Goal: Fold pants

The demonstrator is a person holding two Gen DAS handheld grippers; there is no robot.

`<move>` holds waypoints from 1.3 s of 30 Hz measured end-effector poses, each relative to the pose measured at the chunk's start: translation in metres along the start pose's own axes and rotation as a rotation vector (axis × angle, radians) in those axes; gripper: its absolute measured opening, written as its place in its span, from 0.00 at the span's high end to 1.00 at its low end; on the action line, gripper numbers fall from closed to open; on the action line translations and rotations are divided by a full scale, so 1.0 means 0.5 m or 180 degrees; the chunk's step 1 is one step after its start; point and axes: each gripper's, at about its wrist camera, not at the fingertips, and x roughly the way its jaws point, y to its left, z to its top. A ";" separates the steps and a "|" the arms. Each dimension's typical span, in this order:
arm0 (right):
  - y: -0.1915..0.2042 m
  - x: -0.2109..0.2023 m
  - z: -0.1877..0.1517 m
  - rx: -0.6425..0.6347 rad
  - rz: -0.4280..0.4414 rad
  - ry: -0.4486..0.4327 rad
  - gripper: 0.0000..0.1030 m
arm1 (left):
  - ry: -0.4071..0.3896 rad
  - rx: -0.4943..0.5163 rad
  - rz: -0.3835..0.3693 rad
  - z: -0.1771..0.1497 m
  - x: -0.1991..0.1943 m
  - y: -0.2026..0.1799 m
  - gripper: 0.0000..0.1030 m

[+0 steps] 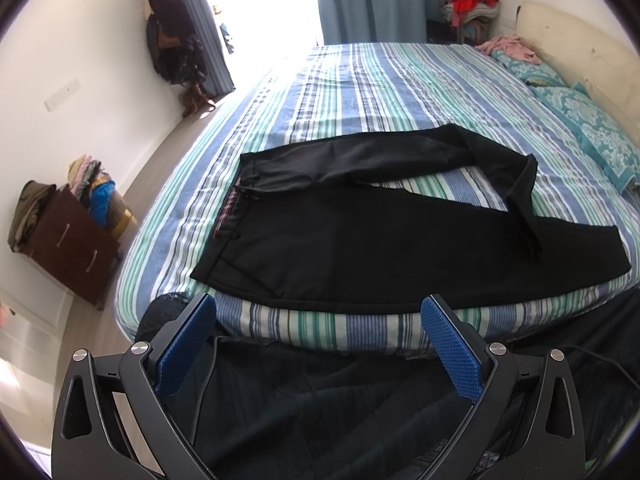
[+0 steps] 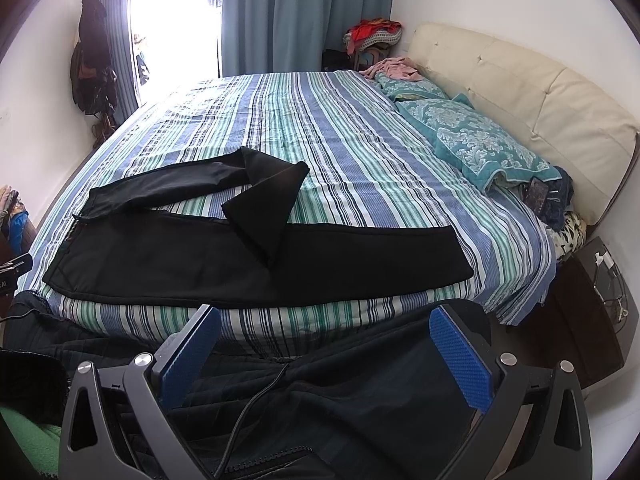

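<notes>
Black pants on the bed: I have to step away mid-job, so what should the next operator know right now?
Left gripper: open, empty, held off the bed's near edge.
Right gripper: open, empty, also short of the bed.
The black pants lie spread on the striped bed, waistband to the left. The near leg lies flat; the far leg is bent back over it, its end resting on the near leg.
Done: pants laid out; no tidy fold visible.
Left: straighten the far leg, stack the legs, then fold lengthwise sections.

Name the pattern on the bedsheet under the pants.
Blue, green and white stripes on the bedsheet, clearest in the right wrist view.
</notes>
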 end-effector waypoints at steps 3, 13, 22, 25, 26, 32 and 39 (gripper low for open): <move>0.000 0.000 0.001 -0.0004 -0.0004 0.0001 0.00 | -0.0003 -0.0002 0.0002 -0.001 -0.001 0.000 0.01; -0.004 0.000 0.000 -0.0001 -0.0024 0.0010 0.00 | 0.0000 -0.0023 0.0008 -0.002 -0.001 0.008 0.01; -0.006 0.001 -0.003 -0.0004 -0.0022 0.0038 0.00 | 0.0014 -0.0032 0.0016 -0.004 0.002 0.010 0.01; -0.005 0.001 -0.002 -0.0013 -0.0031 0.0037 0.00 | 0.0010 -0.0038 0.0022 -0.006 0.002 0.009 0.01; -0.004 0.001 -0.002 -0.0015 -0.0033 0.0037 0.00 | 0.0009 -0.0038 0.0025 -0.006 0.002 0.009 0.01; -0.005 0.002 -0.001 -0.0020 -0.0033 0.0042 0.00 | 0.0009 -0.0039 0.0026 -0.007 0.002 0.009 0.01; -0.005 0.002 0.000 -0.0021 -0.0033 0.0044 0.00 | 0.0007 -0.0051 0.0032 -0.008 0.003 0.012 0.01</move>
